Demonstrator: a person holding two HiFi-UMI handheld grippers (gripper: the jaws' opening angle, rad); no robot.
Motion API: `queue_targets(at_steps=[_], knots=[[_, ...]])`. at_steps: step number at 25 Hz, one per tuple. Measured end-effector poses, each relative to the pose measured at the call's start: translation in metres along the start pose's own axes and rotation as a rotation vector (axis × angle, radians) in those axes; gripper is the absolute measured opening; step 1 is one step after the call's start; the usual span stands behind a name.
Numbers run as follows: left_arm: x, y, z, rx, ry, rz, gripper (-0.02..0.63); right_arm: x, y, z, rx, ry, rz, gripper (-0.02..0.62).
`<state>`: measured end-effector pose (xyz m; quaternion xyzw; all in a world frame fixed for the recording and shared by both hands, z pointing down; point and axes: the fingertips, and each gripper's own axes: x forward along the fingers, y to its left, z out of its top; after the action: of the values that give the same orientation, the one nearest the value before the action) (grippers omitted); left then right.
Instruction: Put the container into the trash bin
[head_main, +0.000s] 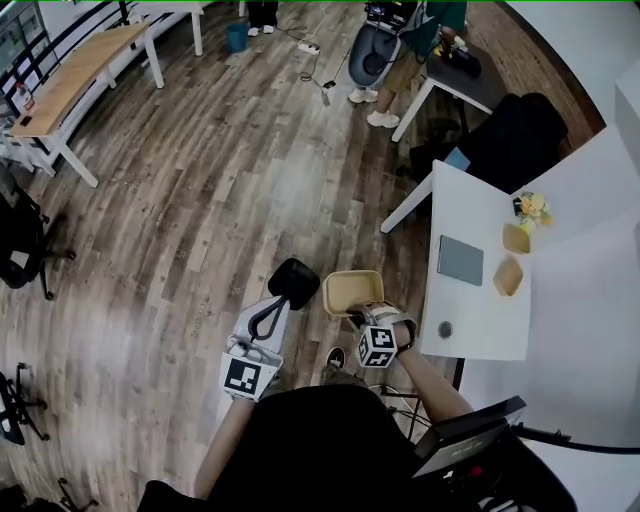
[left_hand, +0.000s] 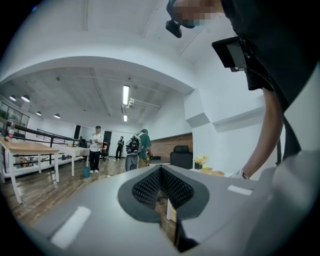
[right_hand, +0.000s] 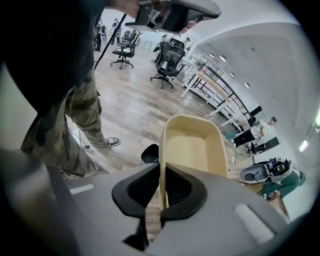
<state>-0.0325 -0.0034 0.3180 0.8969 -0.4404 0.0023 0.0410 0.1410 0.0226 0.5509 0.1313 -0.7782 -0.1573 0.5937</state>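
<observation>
A beige, empty, open-topped container (head_main: 352, 292) hangs over the wooden floor in front of me. My right gripper (head_main: 360, 314) is shut on its near rim; in the right gripper view the thin wall of the container (right_hand: 195, 150) is pinched between the pads of the right gripper (right_hand: 162, 186), which tilts downward. My left gripper (head_main: 293, 283) is just left of the container, held level, shut with nothing in it. The left gripper (left_hand: 161, 186) looks across the room. A small teal bin (head_main: 237, 37) stands far off by a table; the teal bin (left_hand: 86, 172) also shows in the left gripper view.
A white table (head_main: 480, 320) stands close on my right with a grey pad (head_main: 460, 260) and two more beige containers (head_main: 508, 275). People (left_hand: 96, 149) stand at the far end. A wooden bench table (head_main: 70, 85) and black office chairs (head_main: 20, 245) line the left side.
</observation>
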Motion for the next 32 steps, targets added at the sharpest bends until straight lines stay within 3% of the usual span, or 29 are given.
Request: queue_targets(at_steps=[8, 13, 15, 23, 32], knots=[[0.001, -0.003, -0.006, 0.1, 0.035, -0.063, -0.002, 0.022, -0.001, 0.036, -0.011, -0.035, 0.028, 0.031], [0.026, -0.01, 0.007, 0.284, -0.014, -0.05, -0.002, 0.047, 0.0, 0.033, 0.009, -0.084, 0.083, 0.029], [0.039, -0.01, 0.009, 0.315, -0.018, -0.018, -0.002, 0.062, -0.004, 0.028, 0.014, -0.112, 0.098, 0.029], [0.067, -0.009, 0.005, 0.271, -0.005, 0.107, -0.002, 0.109, -0.004, 0.007, 0.013, -0.148, 0.178, 0.029], [0.072, 0.016, -0.049, 0.21, 0.036, 0.039, -0.002, 0.151, 0.009, 0.016, 0.09, -0.096, 0.224, 0.028]])
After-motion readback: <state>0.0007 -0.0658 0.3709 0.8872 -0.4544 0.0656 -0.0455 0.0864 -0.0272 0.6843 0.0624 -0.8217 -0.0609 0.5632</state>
